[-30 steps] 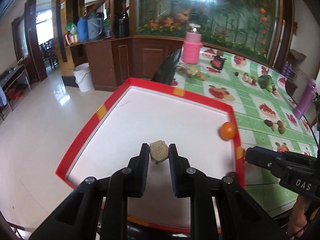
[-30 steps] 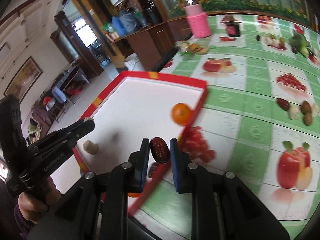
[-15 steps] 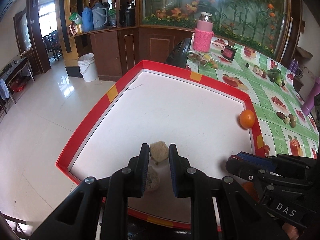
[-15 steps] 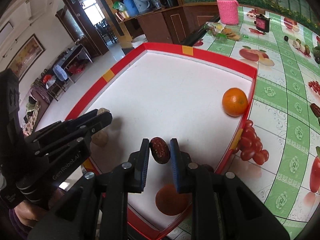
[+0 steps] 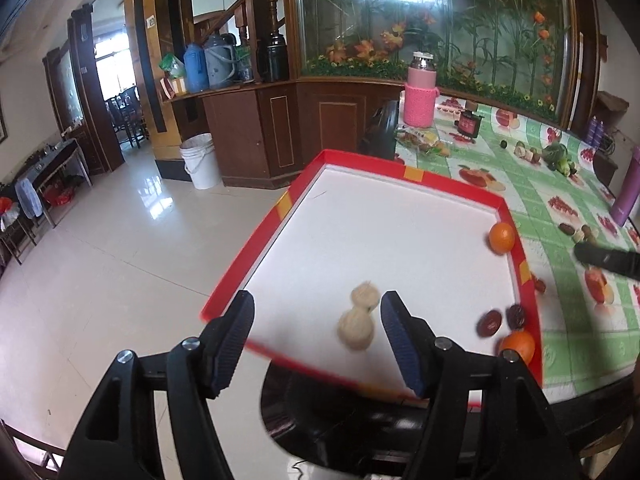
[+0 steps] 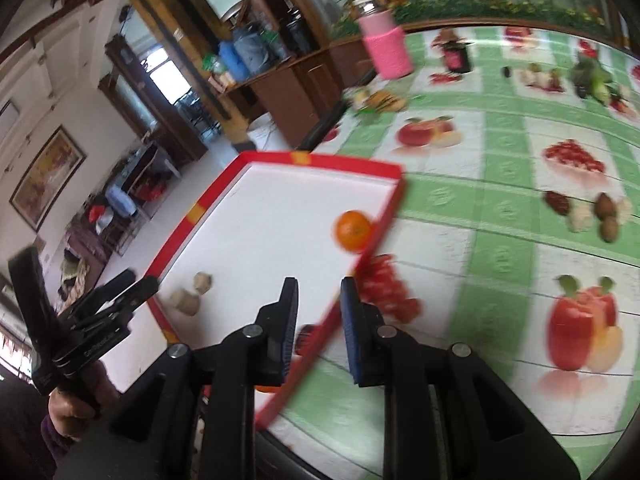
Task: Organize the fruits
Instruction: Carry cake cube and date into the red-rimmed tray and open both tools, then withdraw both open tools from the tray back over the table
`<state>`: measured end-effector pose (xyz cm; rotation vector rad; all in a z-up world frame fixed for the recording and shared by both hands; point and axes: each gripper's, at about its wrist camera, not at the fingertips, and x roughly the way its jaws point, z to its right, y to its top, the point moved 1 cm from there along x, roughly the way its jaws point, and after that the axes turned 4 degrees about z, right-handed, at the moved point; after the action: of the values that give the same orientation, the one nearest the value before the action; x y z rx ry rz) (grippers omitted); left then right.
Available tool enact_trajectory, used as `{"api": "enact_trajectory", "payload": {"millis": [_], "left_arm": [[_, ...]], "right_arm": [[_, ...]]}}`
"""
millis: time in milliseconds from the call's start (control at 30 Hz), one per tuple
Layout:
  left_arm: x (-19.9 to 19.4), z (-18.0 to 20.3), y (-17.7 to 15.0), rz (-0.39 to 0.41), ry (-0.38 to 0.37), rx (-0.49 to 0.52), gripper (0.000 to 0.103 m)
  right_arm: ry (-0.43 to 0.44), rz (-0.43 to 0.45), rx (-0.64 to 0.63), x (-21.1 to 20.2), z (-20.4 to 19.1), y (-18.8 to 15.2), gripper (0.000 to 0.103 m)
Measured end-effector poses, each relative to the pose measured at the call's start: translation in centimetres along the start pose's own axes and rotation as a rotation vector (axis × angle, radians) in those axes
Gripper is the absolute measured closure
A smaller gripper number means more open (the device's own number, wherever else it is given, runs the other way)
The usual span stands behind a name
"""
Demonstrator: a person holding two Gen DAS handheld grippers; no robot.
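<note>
A red-rimmed white tray [image 5: 460,188] [image 6: 320,160] lies at the table's corner. Two beige walnuts [image 5: 358,316] [image 6: 192,294] lie on it near the front. Two dark red dates [image 5: 502,320] and an orange [image 5: 518,346] lie at its front right corner. Another orange [image 5: 501,237] [image 6: 353,230] sits against the right rim. My left gripper [image 5: 316,336] is open and empty, just above the walnuts. My right gripper [image 6: 318,316] is open and empty over the tray's right rim. A date [image 6: 306,336] shows under it. More fruits [image 6: 588,212] lie on the tablecloth.
A green fruit-print tablecloth [image 6: 500,152] covers the table. A pink flask [image 5: 419,94] [image 6: 386,42], a dark jar [image 5: 469,122], snacks [image 5: 422,142] and a purple bottle [image 5: 626,192] stand farther back. The floor drops off left of the tray.
Both grippers have opened. The left one let go of its walnut beside the other one. The right one let go of its date in the tray and swung right.
</note>
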<state>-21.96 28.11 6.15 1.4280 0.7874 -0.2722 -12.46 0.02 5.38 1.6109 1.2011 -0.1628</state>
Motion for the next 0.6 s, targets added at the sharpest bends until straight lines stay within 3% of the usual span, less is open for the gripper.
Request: {"api": "enact_trajectory", "payload": {"millis": [233, 400, 600], "left_arm": [[-2.2, -2.3, -3.1, -0.017, 0.037, -0.005, 0.037], [-3.0, -2.6, -3.0, -0.011, 0.050, -0.018, 0.033], [-3.5, -0.3, -2.1, 0.013, 0.000, 0.000, 0.032]], "right_arm": [[-0.110, 0.047, 0.022, -4.0, 5.0, -1.1, 0.078], [-0.153, 0.070, 0.057, -5.9, 7.8, -2.1, 0.068], [-0.174, 0.100, 0.118, -7.8, 10.9, -2.9, 0.067]]}}
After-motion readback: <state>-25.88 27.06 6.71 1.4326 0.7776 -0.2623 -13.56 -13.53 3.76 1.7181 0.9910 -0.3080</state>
